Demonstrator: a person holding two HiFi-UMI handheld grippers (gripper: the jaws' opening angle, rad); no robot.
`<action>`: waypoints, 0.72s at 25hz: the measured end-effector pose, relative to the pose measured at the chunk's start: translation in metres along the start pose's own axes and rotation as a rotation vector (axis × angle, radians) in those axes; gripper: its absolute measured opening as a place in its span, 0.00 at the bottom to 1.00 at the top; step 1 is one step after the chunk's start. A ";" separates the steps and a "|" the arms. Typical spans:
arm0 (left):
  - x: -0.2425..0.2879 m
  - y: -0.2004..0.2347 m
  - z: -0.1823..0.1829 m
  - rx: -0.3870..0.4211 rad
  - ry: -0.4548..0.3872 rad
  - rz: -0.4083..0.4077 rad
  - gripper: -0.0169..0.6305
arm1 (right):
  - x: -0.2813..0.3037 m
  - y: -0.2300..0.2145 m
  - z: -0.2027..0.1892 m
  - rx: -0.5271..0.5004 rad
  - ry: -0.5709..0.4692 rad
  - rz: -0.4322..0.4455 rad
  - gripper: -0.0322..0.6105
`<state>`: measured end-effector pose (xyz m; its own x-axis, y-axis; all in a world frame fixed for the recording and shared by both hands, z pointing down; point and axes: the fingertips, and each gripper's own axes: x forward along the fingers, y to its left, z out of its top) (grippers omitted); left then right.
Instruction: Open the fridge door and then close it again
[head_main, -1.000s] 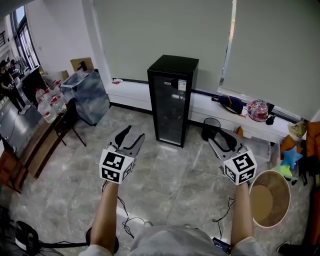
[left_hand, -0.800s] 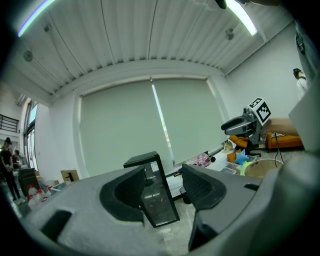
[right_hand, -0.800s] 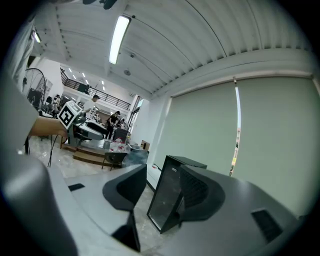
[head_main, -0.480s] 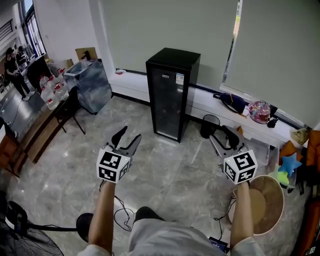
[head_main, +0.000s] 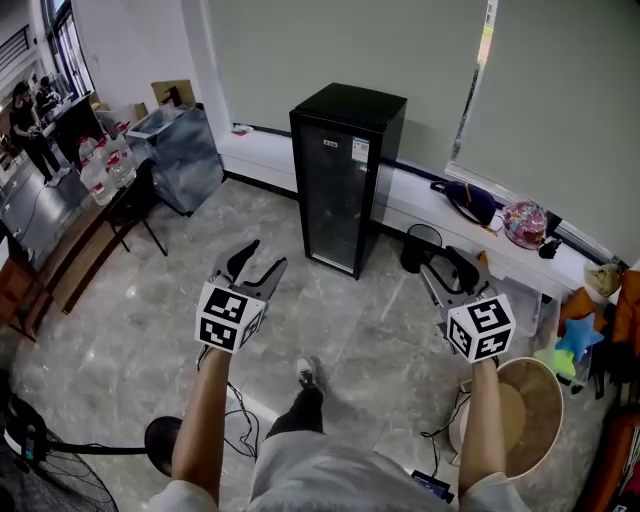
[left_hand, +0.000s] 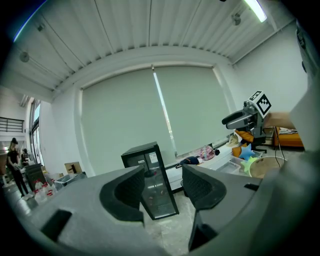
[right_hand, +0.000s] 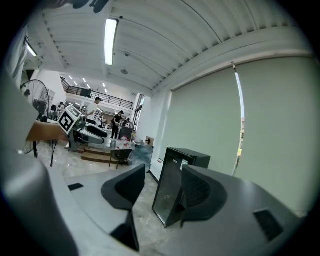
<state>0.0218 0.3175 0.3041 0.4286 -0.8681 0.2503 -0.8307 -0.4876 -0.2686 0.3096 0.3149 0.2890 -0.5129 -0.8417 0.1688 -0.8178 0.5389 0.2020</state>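
Note:
A tall black fridge (head_main: 345, 175) with a glass door stands shut against the window ledge, some way ahead of me. My left gripper (head_main: 260, 260) is held out over the floor, open and empty; its jaws have just widened a little. The right gripper (head_main: 448, 268) hangs open too, nothing in it, its jaws also just widened. Between the jaws in the left gripper view (left_hand: 163, 186) the fridge (left_hand: 150, 160) shows straight ahead. The right gripper view (right_hand: 162, 189) looks at the fridge (right_hand: 172, 170) from its right side.
A round tan basket (head_main: 525, 405) sits on the floor at my right. A black bin (head_main: 420, 248) and bags on the ledge (head_main: 470, 205) flank the fridge. A covered grey-blue box (head_main: 180, 160), a chair (head_main: 130, 225) and a table lie left. Cables (head_main: 240, 435) trail on the floor.
I have stepped toward the fridge, which sits nearer and larger. Both grippers moved forward with me. A foot now shows on the floor ahead of me.

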 end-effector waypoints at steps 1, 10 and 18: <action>0.011 0.005 -0.002 -0.001 0.001 -0.003 0.35 | 0.010 -0.004 -0.003 -0.011 0.010 -0.001 0.38; 0.133 0.094 -0.019 -0.050 -0.001 -0.004 0.35 | 0.144 -0.052 0.002 -0.051 0.055 0.019 0.40; 0.224 0.191 -0.035 -0.071 0.033 -0.010 0.35 | 0.287 -0.066 0.033 -0.121 0.053 0.079 0.44</action>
<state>-0.0526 0.0332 0.3411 0.4263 -0.8591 0.2833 -0.8501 -0.4875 -0.1991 0.2083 0.0366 0.2924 -0.5574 -0.7951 0.2390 -0.7362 0.6065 0.3004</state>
